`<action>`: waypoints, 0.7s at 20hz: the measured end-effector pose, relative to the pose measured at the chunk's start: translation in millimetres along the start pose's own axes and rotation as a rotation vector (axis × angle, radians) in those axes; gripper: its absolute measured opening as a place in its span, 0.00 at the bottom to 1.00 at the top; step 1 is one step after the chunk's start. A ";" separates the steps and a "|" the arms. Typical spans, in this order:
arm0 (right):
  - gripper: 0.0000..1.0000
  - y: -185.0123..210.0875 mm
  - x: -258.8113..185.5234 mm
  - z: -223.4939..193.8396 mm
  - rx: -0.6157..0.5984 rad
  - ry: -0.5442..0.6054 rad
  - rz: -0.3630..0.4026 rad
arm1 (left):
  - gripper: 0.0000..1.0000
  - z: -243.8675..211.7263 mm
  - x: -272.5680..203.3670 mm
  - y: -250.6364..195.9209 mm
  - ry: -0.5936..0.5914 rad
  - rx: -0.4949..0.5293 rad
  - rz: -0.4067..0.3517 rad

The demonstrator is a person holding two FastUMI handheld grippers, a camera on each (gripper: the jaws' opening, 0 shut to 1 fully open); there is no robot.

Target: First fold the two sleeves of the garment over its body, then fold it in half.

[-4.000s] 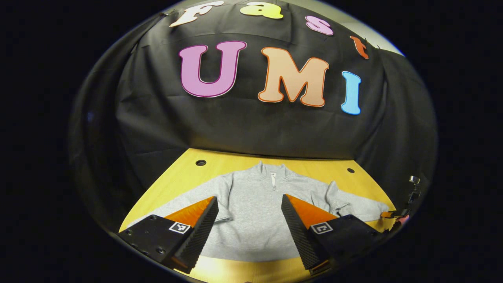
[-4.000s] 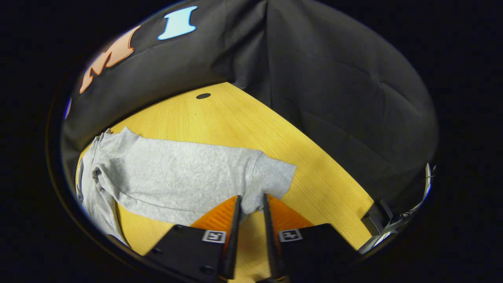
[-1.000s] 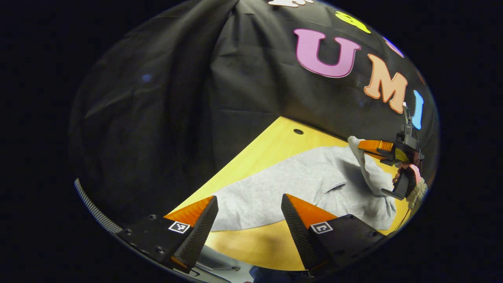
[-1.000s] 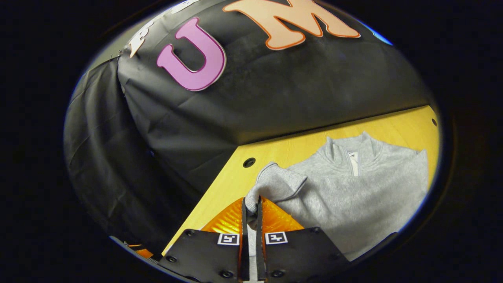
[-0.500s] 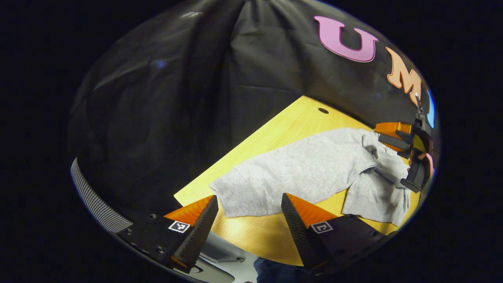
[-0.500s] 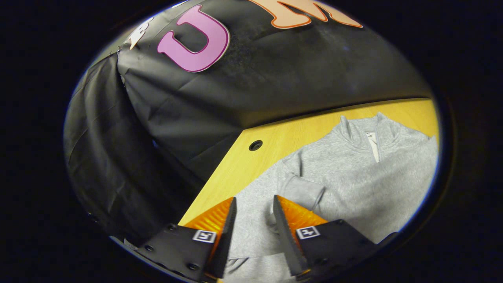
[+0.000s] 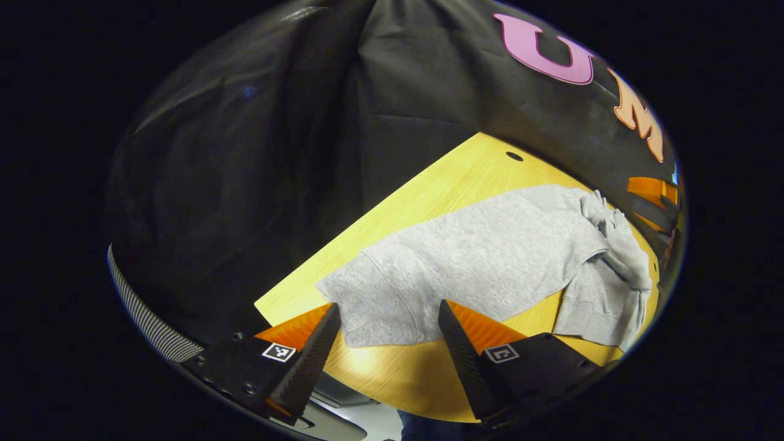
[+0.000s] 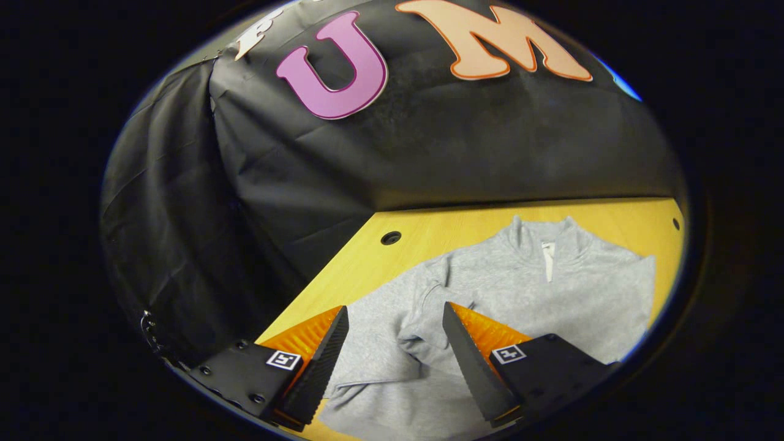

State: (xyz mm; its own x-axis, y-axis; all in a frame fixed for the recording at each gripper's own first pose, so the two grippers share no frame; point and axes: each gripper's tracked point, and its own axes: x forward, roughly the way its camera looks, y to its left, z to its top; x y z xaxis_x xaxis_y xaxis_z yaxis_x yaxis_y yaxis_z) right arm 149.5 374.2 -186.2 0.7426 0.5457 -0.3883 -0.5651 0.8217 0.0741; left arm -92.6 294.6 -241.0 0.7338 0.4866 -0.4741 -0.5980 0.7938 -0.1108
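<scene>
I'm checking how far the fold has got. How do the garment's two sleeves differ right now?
The left sleeve lies stretched out flat on the table, off the body; the right sleeve is folded in over the body. The left sleeve's cuff lies between the open left gripper; the right sleeve lies bunched below the open right gripper. Both are grey, and neither is gripped.
</scene>
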 end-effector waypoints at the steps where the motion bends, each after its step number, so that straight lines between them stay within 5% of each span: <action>1: 0.97 -7.4 -7.5 5.6 -0.026 -0.015 -0.023 | 0.95 -0.7 1.3 2.0 0.005 -0.002 0.008; 9: 0.97 -55.3 -64.9 9.6 -0.072 -0.013 -0.107 | 0.89 -0.4 9.0 1.2 0.009 0.046 0.027; 11: 0.97 -66.5 -79.1 5.8 -0.077 -0.009 -0.123 | 0.77 -0.1 12.2 -4.1 0.014 0.044 0.020; 14: 0.97 -81.3 -99.8 -3.1 -0.096 0.007 -0.150 | 0.37 1.8 14.4 -15.6 0.015 0.043 0.007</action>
State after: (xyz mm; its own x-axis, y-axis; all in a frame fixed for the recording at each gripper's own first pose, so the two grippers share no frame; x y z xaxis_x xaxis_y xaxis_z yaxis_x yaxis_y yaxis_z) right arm 120.2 252.4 -156.3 0.8190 0.4167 -0.3944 -0.4799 0.8743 -0.0731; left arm -72.1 289.9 -244.5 0.7247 0.4869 -0.4876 -0.5882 0.8057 -0.0697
